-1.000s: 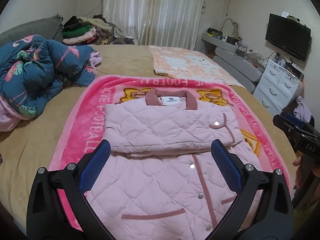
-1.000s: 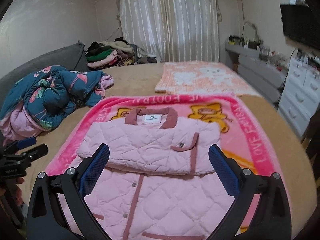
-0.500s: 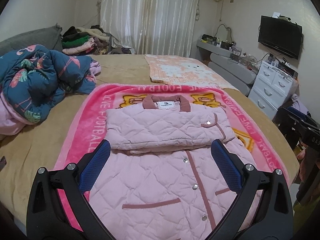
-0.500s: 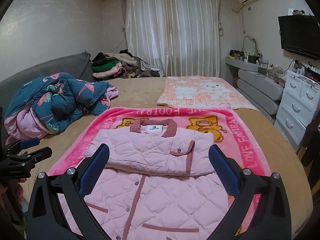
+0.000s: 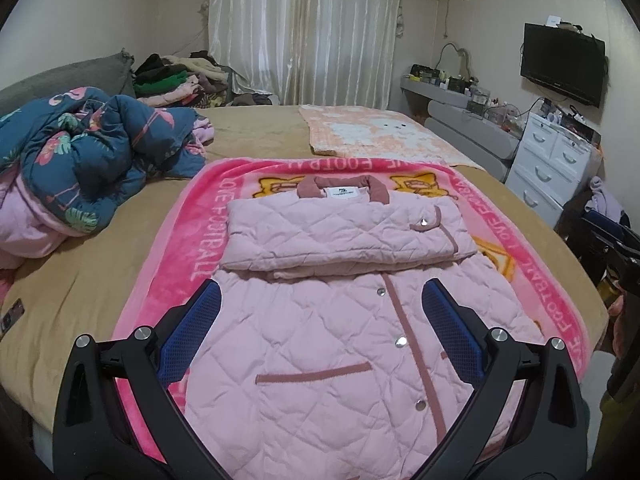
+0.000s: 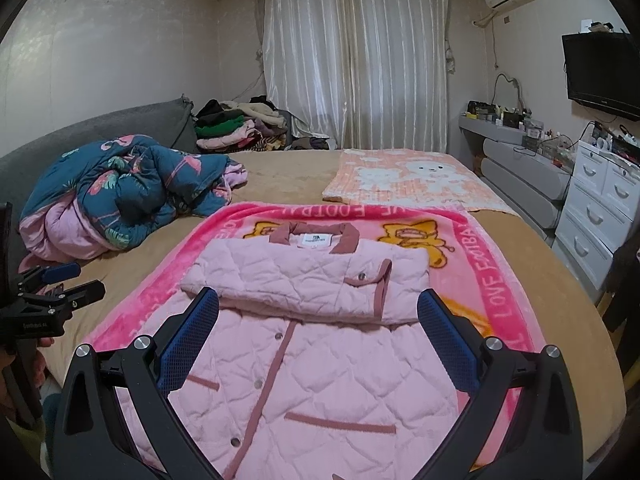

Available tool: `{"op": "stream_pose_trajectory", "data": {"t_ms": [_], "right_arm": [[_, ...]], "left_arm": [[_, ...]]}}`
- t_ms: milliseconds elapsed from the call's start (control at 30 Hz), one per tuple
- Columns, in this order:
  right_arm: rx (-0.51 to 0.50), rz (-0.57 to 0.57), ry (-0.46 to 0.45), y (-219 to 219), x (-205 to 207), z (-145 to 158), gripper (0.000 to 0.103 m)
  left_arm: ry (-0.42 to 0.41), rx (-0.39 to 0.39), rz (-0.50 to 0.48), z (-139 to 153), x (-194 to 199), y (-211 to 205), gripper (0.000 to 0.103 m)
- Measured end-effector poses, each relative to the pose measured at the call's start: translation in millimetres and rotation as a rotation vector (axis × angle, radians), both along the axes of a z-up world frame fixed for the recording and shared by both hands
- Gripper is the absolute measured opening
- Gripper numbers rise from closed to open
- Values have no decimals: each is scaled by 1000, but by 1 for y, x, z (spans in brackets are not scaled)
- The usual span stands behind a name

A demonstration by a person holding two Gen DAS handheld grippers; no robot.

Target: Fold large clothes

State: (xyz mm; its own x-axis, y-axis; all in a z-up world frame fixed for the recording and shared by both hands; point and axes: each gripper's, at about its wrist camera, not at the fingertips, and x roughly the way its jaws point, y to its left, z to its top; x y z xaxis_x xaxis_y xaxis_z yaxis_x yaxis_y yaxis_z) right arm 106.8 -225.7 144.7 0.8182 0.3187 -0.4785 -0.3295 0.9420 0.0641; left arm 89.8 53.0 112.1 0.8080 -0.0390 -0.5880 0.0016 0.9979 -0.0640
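Pink quilted jacket (image 5: 340, 344) lies on pink blanket (image 5: 188, 248) on bed (image 5: 80, 280), sleeves folded across chest. Left gripper (image 5: 320, 304) and right gripper (image 6: 318, 308) above near hem, fingers wide, empty.

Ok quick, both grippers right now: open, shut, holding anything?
Left gripper: open, holding nothing, above the pink quilted jacket.
Right gripper: open, holding nothing, above the same jacket.

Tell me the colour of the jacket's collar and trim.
Dusty rose, darker than the pale pink quilted jacket; the collar shows best in the right wrist view.
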Motion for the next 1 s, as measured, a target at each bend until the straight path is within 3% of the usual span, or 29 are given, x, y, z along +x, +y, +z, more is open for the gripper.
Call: {"op": "stream_pose_trajectory", "data": {"t_ms": [500,1000], "right_arm": [[-1,-37,65,-30,-25,-55,99],[-24,-60,147,-53,-33,-102,99]], "left_arm": [[56,24,-5,-55,-19,-16,94],[118,39,-10,-92,-30,-17,94]]}}
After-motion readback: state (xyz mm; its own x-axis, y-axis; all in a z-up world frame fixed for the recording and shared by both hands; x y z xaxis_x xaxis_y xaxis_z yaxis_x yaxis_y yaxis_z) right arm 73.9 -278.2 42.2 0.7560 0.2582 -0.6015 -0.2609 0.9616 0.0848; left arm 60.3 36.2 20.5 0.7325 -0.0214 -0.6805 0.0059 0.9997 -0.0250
